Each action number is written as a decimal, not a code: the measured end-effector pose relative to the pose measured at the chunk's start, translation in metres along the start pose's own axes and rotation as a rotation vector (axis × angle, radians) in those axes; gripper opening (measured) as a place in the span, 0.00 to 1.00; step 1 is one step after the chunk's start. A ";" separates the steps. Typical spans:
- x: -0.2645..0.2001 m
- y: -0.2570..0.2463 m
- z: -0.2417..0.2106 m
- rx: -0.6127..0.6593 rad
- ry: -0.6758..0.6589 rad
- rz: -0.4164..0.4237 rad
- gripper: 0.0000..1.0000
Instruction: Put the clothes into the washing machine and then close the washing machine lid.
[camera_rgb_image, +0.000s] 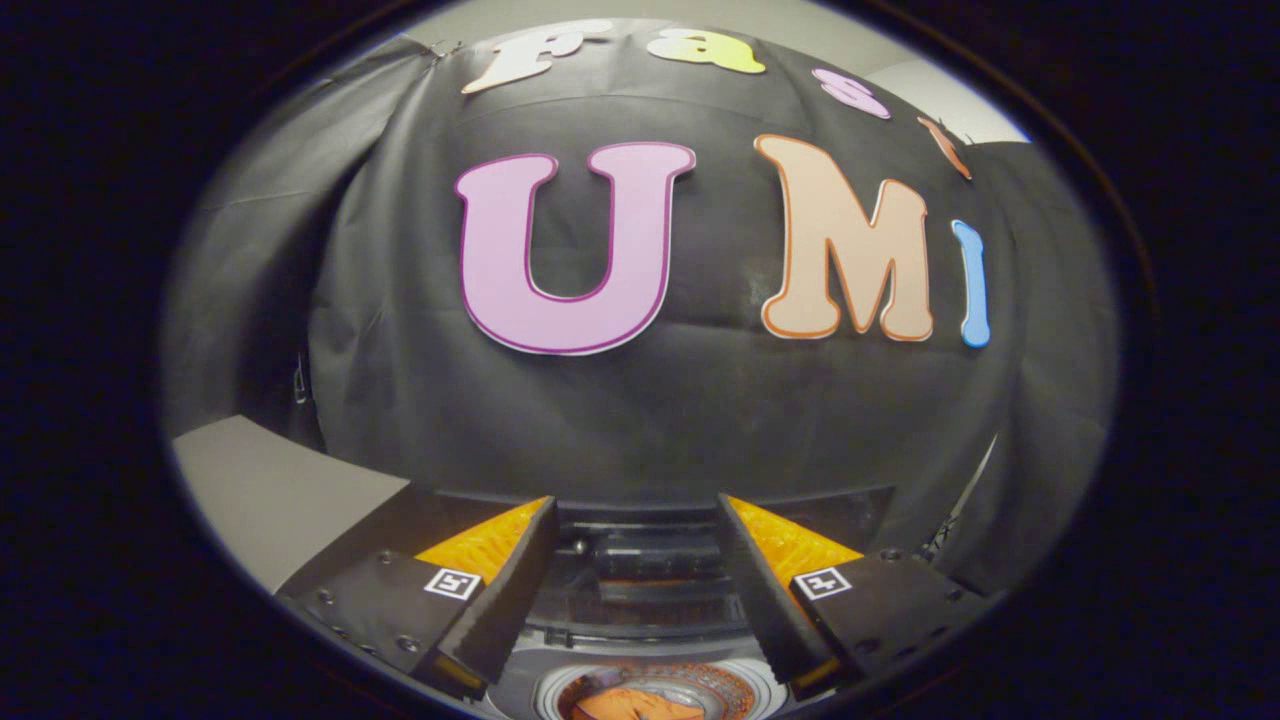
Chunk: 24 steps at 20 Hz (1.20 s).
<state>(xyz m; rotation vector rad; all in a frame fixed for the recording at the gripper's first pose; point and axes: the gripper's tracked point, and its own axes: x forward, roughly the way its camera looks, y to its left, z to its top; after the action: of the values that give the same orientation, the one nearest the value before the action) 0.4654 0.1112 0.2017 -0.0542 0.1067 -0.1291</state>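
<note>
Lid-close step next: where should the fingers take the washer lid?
Probably its upper edge, coming from the front: the lid seems to stand raised behind the drum, and the gripper, fingers open, already faces that edge. The orange garment lies inside.

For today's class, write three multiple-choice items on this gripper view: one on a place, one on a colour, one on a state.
1. Where is the round washing machine drum opening?
A. between and below the gripper's fingers
B. on the grey surface to the side
C. high on the wall

2. What colour is the cloth inside the drum?
A. blue
B. orange
C. white

3. How do the jaws of the gripper stand?
A. shut on the cloth
B. open, holding nothing
C. shut on the lid

Answers: 1 A, the opening shows low between the fingers; 2 B, an orange garment lies in the drum; 3 B, a wide gap separates the fingers.
</note>
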 end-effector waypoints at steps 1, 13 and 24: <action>0.009 0.001 0.002 0.010 -0.005 -0.002 0.98; 0.057 0.005 -0.013 0.019 -0.005 -0.038 0.97; 0.026 0.003 -0.015 0.026 -0.038 -0.012 0.98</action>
<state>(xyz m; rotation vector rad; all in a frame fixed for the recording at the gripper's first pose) 0.4893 0.1100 0.1840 -0.0315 0.0670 -0.1415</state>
